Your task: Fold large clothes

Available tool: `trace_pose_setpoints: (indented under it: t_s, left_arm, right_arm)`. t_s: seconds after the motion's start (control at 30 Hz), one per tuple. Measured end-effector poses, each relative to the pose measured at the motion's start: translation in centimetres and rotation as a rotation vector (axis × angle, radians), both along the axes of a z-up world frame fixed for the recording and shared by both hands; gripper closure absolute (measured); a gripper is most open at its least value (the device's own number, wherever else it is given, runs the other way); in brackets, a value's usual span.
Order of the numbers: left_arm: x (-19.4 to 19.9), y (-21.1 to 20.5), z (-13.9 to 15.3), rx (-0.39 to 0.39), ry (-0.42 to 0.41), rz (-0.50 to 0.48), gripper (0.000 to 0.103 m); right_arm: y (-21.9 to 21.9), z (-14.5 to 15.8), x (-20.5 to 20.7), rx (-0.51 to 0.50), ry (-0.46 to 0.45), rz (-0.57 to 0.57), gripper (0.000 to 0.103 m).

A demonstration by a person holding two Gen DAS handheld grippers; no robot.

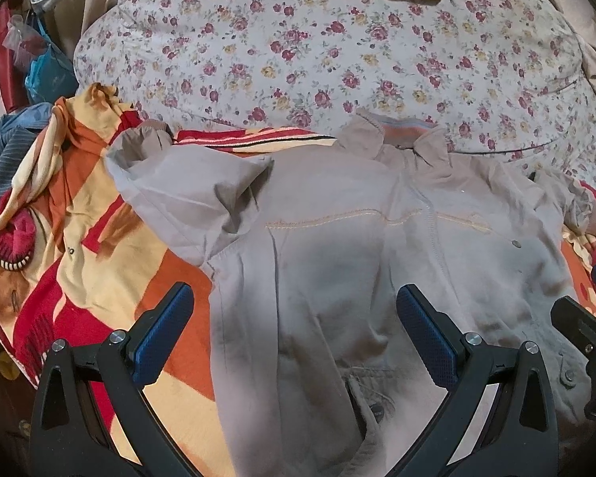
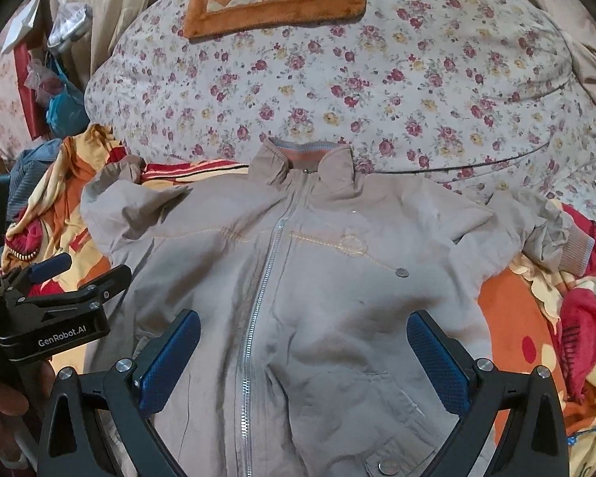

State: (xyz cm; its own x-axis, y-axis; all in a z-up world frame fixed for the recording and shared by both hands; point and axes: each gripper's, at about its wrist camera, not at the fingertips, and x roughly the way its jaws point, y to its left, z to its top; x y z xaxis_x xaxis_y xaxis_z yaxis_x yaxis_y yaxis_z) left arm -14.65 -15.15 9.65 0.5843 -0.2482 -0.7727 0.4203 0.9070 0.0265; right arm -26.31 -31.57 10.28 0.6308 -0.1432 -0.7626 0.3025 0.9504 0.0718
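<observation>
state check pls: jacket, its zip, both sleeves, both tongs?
Beige zip-front fabric jacket: spread flat, front up, unfolded.
Silver metal zip: closed up to the collar.
Sleeve with grey ribbed cuff: bunched up beside the body.
Other beige sleeve: crumpled, cuff end raised.
Left tongs: open, over the jacket, holding nothing.
Right tongs: open, over the jacket, holding nothing.

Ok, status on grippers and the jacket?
Left gripper open, right gripper open, both over jacket. Jacket flat, zipped, unfolded. Sleeves bunched; nothing lying on it.
</observation>
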Motion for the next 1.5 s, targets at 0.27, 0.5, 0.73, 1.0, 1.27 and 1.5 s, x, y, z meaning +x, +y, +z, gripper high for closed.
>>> trace_pose_setpoints:
  t_s: [0.27, 0.5, 0.73, 1.0, 1.27, 1.5]
  left_arm:
    - [0.6, 0.1, -0.7, 0.007, 0.010, 0.007, 0.001]
    - [1.2, 0.1, -1.3, 0.014, 0.025, 0.019, 0.001]
    - [1.9, 0.3, -1.7, 0.019, 0.033, 0.028, 0.001]
    - [2.6, 0.4, -2.1, 0.024, 0.040, 0.037, 0.001]
    - [3.5, 0.7, -2.4, 0.035, 0.045, 0.047, 0.001]
    - [5.7, 2.3, -1.7, 0.026, 0.040, 0.086, 0.001]
  right_arm:
    - [0.2, -1.2, 0.8, -0.009, 0.027, -0.002, 0.000]
    - [-0.3, -2.4, 1.3, 0.015, 0.052, -0.021, 0.000]
    - [-0.5, -3.1, 1.9, 0.022, 0.065, -0.021, 0.000]
    - [-0.2, -3.7, 2.6, 0.021, 0.078, -0.007, 0.000]
    - [0.1, -4.0, 3.2, 0.022, 0.089, 0.008, 0.000]
    - [0.3, -4.2, 3.6, 0.020, 0.101, 0.022, 0.000]
